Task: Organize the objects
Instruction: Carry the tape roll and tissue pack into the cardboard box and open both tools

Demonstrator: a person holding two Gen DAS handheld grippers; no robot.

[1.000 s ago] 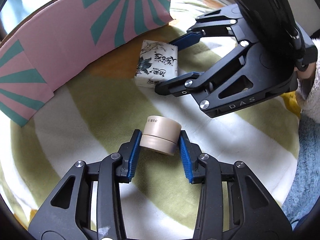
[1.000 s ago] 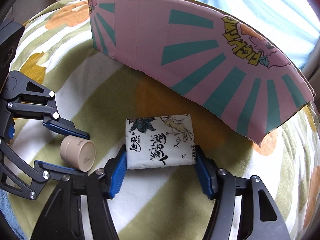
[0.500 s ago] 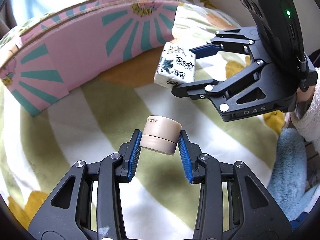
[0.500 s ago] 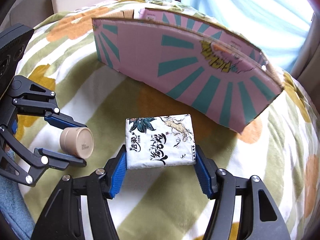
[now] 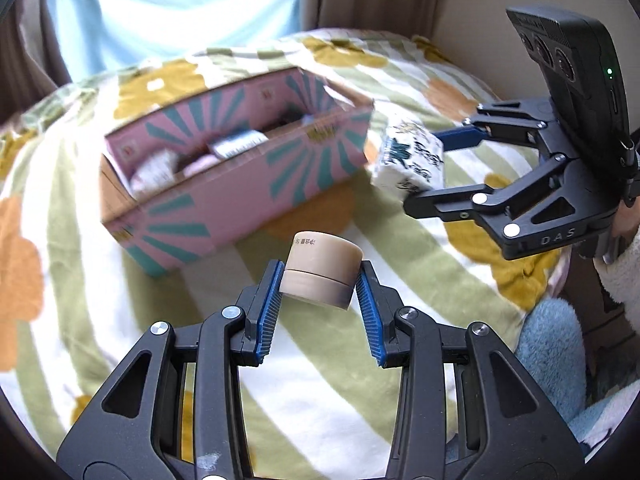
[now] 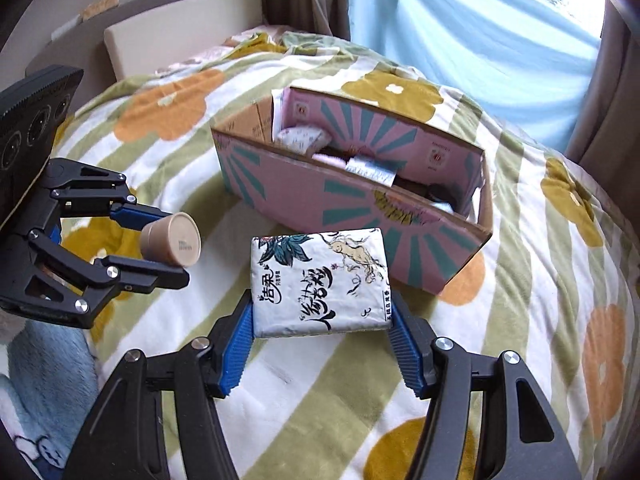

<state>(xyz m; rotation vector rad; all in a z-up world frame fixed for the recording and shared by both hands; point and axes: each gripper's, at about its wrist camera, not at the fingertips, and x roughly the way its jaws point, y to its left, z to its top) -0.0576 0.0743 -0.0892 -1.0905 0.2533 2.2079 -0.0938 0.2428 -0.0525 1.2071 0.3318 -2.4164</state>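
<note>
My left gripper [image 5: 320,286] is shut on a small beige round jar [image 5: 320,268] and holds it above the bed; both also show in the right wrist view, the gripper [image 6: 168,244] and the jar [image 6: 172,239]. My right gripper [image 6: 322,322] is shut on a white tissue pack [image 6: 320,282] with black writing, held in the air; the left wrist view shows this gripper [image 5: 432,166] and the pack [image 5: 410,160] too. An open pink and teal cardboard box [image 6: 360,204] stands on the bed ahead of both grippers, also seen in the left wrist view [image 5: 240,192]. It holds several packets.
The bed has a striped floral blanket [image 6: 540,280]. A blue fluffy cloth [image 5: 548,340] lies at the bed's near edge. A blue curtain [image 6: 460,32] and a cream headboard cushion [image 6: 172,36] stand behind the bed.
Both grippers have risen with their objects and pulled back from the box. The box's open top and contents now show; before only its side was seen.
</note>
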